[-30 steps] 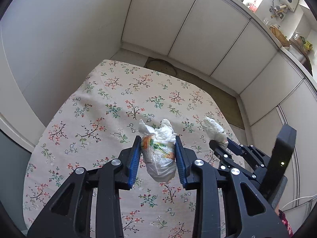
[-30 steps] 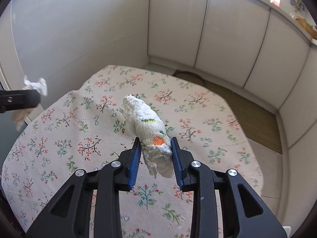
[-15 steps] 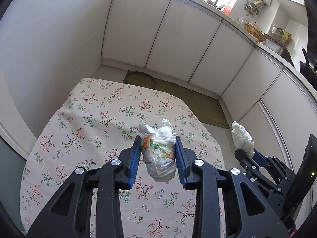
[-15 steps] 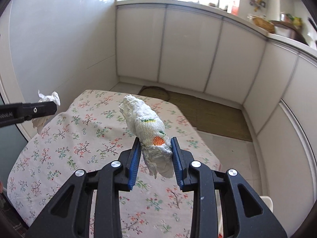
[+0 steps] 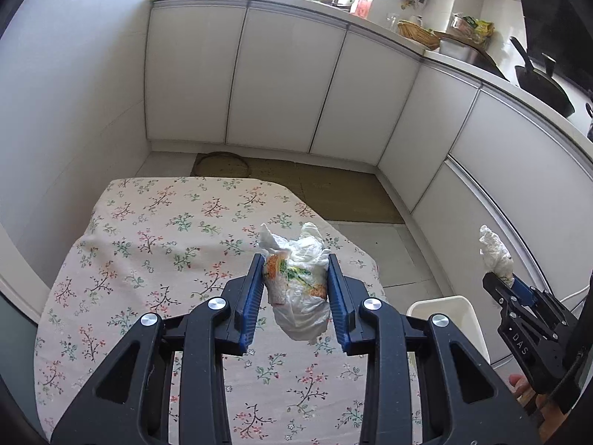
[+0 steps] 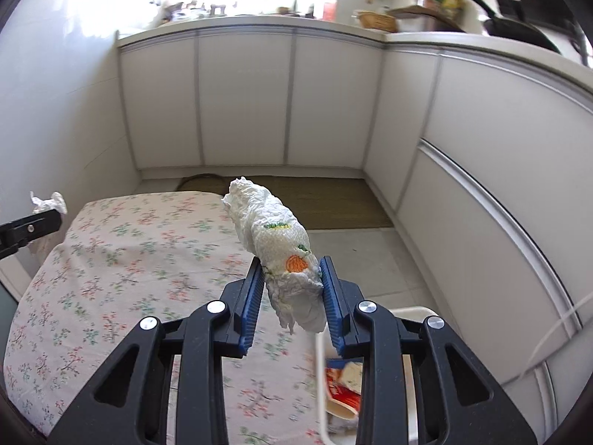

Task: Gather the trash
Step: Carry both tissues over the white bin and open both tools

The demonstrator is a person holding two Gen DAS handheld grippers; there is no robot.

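My left gripper (image 5: 295, 289) is shut on a crumpled white paper towel (image 5: 298, 285) with orange and green print, held in the air above the right part of the floral tablecloth (image 5: 155, 267). My right gripper (image 6: 291, 289) is shut on a rolled paper towel (image 6: 274, 237) with an orange print that sticks up and to the left past its fingertips. In the left wrist view, the right gripper (image 5: 502, 282) shows at the far right with its towel (image 5: 494, 250). A white bin (image 6: 411, 313) with trash inside sits on the floor beside the table, under the right gripper.
White cabinets (image 5: 281, 85) line the back and right walls under a cluttered counter. A brown mat (image 5: 333, 196) lies on the floor past the table. The white bin (image 5: 448, 319) stands by the table's right edge. A fingertip of the person (image 5: 519, 383) shows at lower right.
Both grippers have swung right and risen with their paper towels still gripped. The table has slid left and lower in both views, and the white bin has come into sight.
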